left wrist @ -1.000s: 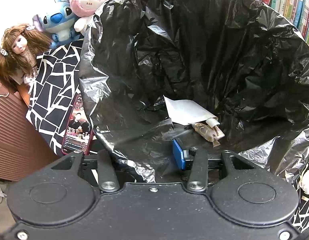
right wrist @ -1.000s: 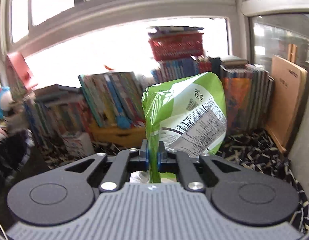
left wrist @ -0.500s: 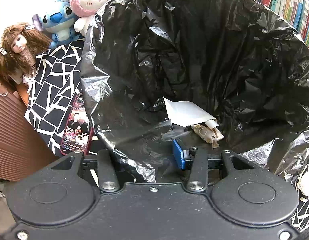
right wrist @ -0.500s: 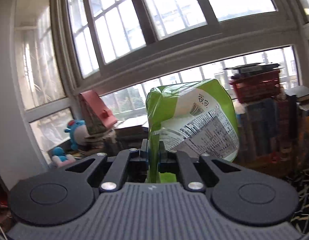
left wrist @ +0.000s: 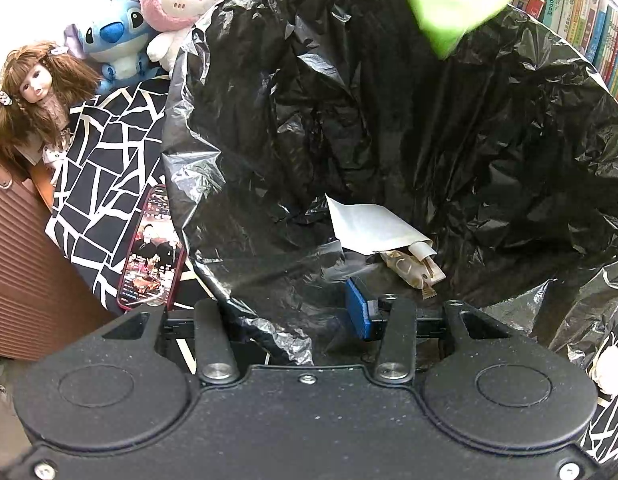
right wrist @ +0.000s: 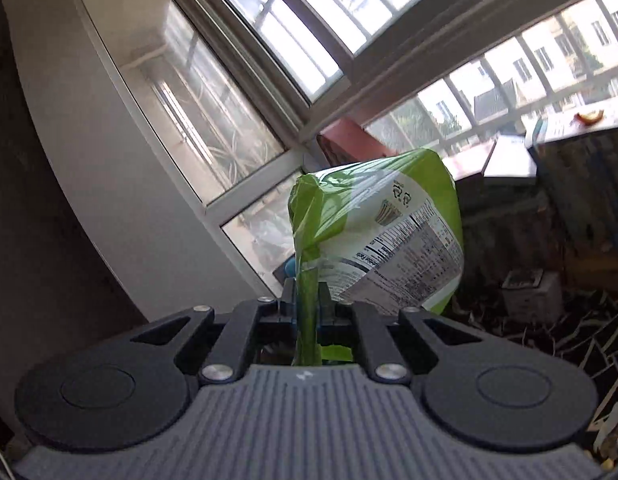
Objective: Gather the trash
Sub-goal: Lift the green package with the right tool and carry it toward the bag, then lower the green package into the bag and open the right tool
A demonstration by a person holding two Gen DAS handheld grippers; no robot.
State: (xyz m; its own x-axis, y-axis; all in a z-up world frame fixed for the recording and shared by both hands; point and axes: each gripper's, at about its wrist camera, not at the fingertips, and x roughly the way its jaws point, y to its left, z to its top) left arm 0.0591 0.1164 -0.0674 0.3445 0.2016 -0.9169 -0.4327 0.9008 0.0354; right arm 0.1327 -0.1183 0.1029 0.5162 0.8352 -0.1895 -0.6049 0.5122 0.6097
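While looking down into the black bag, can see its mouth wide open and its sides all crinkly.

Near rim of bag lying between the fingers of the left gripper. Blue pad just inside bag, other pad hidden under the plastic, so cannot tell if squeezing the rim or only sitting around it.

Down at the bottom of bag: white paper, with a small brown wrapper touching its lower corner.

Up above the far rim of bag: green chip pack, blurry, not inside yet. Pinched tight along its folded edge by the right gripper, fingers closed on it. Chip pack sticking up from those fingers, white label side showing.

Left of bag: phone with screen lit, right beside the bag's side, lying on a black-and-white cloth. Further left of bag: doll. Up by the bag's left corner: plush toys. Behind bag, at the right: books standing in a row.
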